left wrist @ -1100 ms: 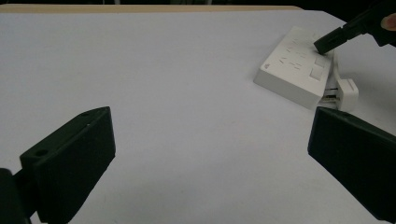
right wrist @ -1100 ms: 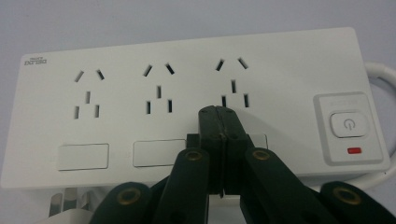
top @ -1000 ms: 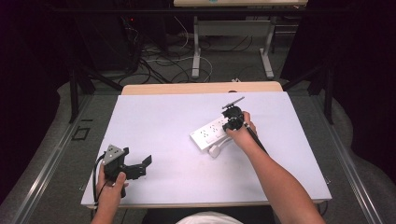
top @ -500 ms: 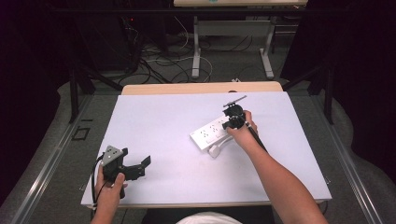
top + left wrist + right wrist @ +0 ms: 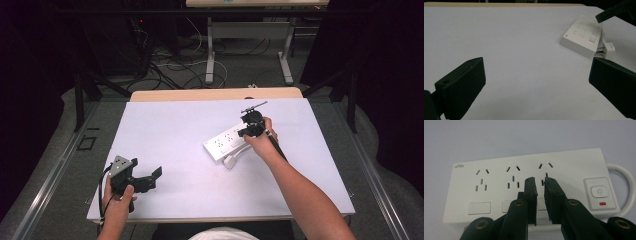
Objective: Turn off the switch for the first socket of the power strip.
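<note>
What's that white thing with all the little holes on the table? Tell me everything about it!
It is a white power strip, and it looks like smooth plastic. It lies flat on the white table, turned at a slant. On top sit three groups of socket slots, small blank rectangles below them, and a power button with a little red mark at one end. A thick white cord loops out by the button end, and a white plug rests beside the strip. The right hand-held gripper hovers over it, jaws nearly together, holding nothing.

- Power strip [image 5: 227, 143] lies on table [image 5: 170, 125], right of centre.
- Right gripper [image 5: 248, 131] over its far end.
- Left gripper [image 5: 150, 179] near front-left corner, well apart.
</note>
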A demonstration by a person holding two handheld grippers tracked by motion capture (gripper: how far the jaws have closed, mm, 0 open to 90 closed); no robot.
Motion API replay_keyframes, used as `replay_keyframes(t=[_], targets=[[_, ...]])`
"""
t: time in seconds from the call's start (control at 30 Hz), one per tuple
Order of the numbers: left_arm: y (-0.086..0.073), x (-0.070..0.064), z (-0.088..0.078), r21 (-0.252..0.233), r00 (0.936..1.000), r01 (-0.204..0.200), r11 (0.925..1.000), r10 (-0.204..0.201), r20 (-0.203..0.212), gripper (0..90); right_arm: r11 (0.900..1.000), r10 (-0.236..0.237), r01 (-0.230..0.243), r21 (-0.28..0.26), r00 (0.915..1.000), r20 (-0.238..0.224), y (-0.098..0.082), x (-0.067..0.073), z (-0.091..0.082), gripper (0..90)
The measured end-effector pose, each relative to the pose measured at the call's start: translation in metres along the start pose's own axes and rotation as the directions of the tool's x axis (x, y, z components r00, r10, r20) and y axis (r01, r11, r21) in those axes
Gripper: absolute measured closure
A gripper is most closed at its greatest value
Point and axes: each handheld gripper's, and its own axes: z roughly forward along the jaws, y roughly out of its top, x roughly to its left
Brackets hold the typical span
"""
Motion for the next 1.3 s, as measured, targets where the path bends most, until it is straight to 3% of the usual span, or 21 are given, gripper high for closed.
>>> replay_keyframes(t=[0.53,0.9,0.97,1.23,1.3], targets=[[0.0,0.0,0.0,-0.006,1.0,0.007,1.0,-0.007,-0.002,1.2,0.999,-0.025,0.025,-0.038,0.9996,-0.01,-0.002,0.002,-0.013,64.2],[0.0,0.0,0.0,-0.005,1.0,0.005,1.0,-0.005,-0.002,1.2,0.996,-0.037,0.035,-0.084,0.9991,-0.019,-0.004,0.007,-0.021,47.6],[0.0,0.0,-0.001,-0.006,1.0,0.007,1.0,-0.007,-0.002,1.2,0.995,-0.064,0.063,-0.08,0.9979,-0.012,-0.005,0.006,-0.023,44.7],[0.0,0.0,-0.001,0.001,1.0,-0.002,1.0,0.002,-0.002,1.2,0.992,-0.067,0.065,-0.108,0.9977,-0.009,-0.008,0.011,-0.032,30.4],[0.0,0.0,-0.001,0.002,1.0,-0.002,1.0,0.002,-0.002,1.2,0.989,-0.091,0.09,-0.121,0.9958,-0.004,-0.009,0.011,-0.034,27.7]])
